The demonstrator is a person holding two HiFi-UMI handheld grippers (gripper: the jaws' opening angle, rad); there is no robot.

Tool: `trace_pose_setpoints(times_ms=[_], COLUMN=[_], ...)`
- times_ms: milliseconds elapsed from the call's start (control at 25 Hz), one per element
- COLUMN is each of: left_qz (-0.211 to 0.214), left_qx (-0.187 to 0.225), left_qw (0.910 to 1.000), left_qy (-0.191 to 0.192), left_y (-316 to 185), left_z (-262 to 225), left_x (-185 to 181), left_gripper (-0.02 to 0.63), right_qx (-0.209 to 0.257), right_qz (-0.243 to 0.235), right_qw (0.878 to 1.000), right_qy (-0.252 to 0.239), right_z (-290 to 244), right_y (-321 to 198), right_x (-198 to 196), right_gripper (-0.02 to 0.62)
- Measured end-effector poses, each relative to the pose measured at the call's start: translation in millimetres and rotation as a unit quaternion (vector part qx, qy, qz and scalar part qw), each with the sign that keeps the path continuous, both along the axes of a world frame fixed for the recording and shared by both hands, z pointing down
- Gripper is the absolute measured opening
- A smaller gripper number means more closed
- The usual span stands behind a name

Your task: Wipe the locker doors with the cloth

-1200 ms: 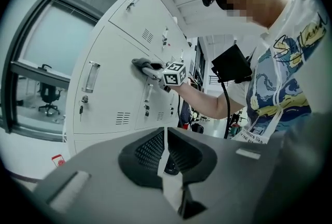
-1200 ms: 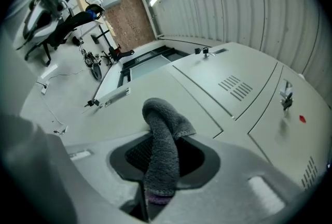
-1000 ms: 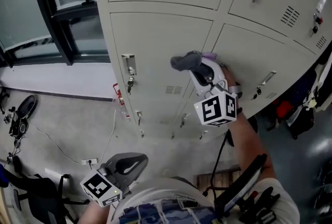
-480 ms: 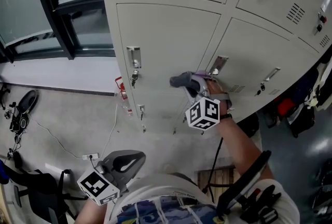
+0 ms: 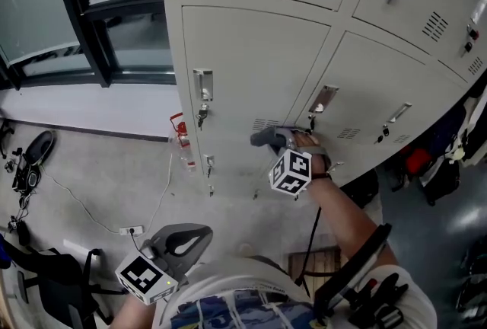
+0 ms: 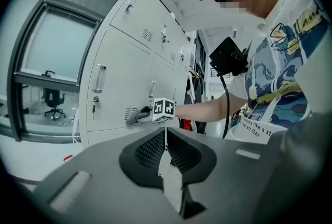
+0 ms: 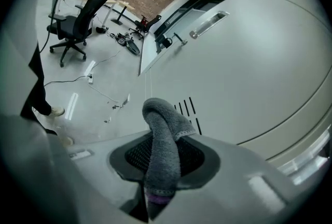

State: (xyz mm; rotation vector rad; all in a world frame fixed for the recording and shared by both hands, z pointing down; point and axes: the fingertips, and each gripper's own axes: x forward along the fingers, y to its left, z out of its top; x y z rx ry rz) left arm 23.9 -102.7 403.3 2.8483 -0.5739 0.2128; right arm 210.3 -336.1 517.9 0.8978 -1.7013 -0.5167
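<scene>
A bank of beige lockers (image 5: 251, 68) fills the head view. My right gripper (image 5: 280, 143) is shut on a grey cloth (image 5: 266, 137) and presses it against a locker door beside the vent slots (image 5: 265, 124), left of a metal handle (image 5: 321, 100). The right gripper view shows the cloth (image 7: 163, 150) folded between the jaws, with the slots (image 7: 189, 111) just beyond. My left gripper (image 5: 176, 242) hangs low near my body, away from the lockers. Its jaws meet in the left gripper view (image 6: 165, 151) with nothing held. That view also shows the cloth (image 6: 136, 114) on the door.
A window frame (image 5: 91, 30) stands left of the lockers. Cables (image 5: 76, 206) and a power strip (image 5: 131, 230) lie on the concrete floor. Keys hang in several locks (image 5: 202, 118). Bags (image 5: 434, 167) sit at the right. An office chair (image 7: 78, 21) stands behind.
My right gripper has slid the cloth down the locker door, from above the handle level to beside the vent slots. The left gripper has stayed put.
</scene>
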Motion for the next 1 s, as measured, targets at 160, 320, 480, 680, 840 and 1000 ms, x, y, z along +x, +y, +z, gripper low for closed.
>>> trace_pose_setpoints(times_ms=[160,320,480,680,840,1000], left_qz=[-0.002,0.003,0.011,0.006,0.001,-0.005], left_qx=[-0.003,-0.002,0.001,0.005,0.003,0.001], left_qw=[1.0,0.9999,0.9998,0.9998,0.9998,0.9998], left_qy=[0.007,0.011,0.017,0.017,0.019,0.017], left_y=[-0.2,-1.7,3.7,6.3,9.9,13.0], left_z=[-0.1,1.2,-0.8,-0.9,0.4,2.1], left_x=[-7.3,-8.7,-7.6,-15.7,-19.1,-23.7], left_gripper=[0.014,0.014,0.014,0.011,0.011,0.009], right_qx=[0.039,0.135,0.225,0.302,0.3,0.273], right_qz=[-0.023,-0.042,-0.051,-0.046,-0.041,-0.036], right_qw=[0.999,0.989,0.972,0.952,0.953,0.961], right_qy=[-0.027,-0.042,-0.048,-0.036,-0.028,-0.023], right_z=[-59.7,-164.4,-262.4,-341.8,-341.5,-304.6], right_y=[15.9,19.2,19.0,2.3,-11.5,-12.7], right_x=[-18.0,-34.3,-40.7,-39.6,-38.9,-40.2], right_gripper=[0.101,0.101,0.101,0.101,0.101,0.101])
